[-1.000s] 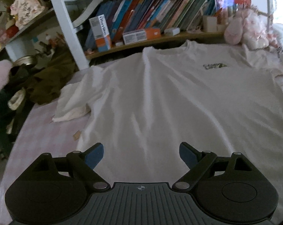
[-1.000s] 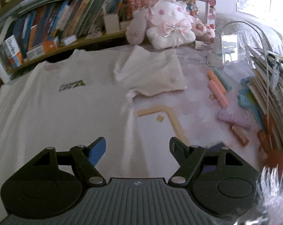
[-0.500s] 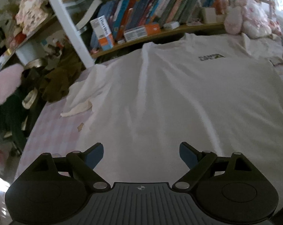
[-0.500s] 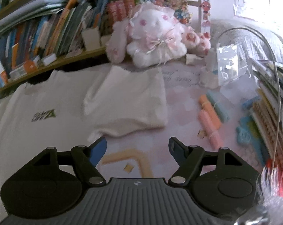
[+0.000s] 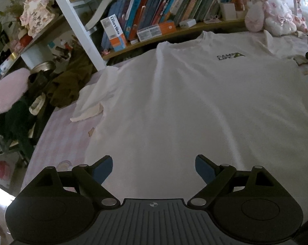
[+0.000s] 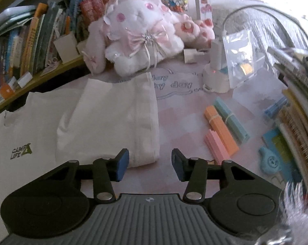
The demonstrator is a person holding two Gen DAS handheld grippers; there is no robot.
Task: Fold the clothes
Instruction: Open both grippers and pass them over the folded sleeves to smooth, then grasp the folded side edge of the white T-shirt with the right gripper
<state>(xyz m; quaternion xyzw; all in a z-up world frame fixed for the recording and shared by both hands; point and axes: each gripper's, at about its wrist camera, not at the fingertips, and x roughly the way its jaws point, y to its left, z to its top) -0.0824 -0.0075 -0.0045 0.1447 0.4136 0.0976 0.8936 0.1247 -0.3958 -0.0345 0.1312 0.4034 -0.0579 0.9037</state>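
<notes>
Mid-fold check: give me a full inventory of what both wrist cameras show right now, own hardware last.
T-shirt: one, white with small chest logo, spread flat on the pink surface.
Right sleeve: one, white, lying out just ahead of the right gripper.
Plush toy: one, white and pink, behind the sleeve.
Books: many, mixed colours, on the shelf behind the shirt.
Paper bundles: three, orange, teal, pink, right of the sleeve.
Dark garment: one, brown, heaped left of the shirt.
Left gripper: one, black with blue fingers, open above the shirt hem.
Right gripper: one, black with blue fingers, closing, sleeve edge between the fingers, not yet pinched.
</notes>
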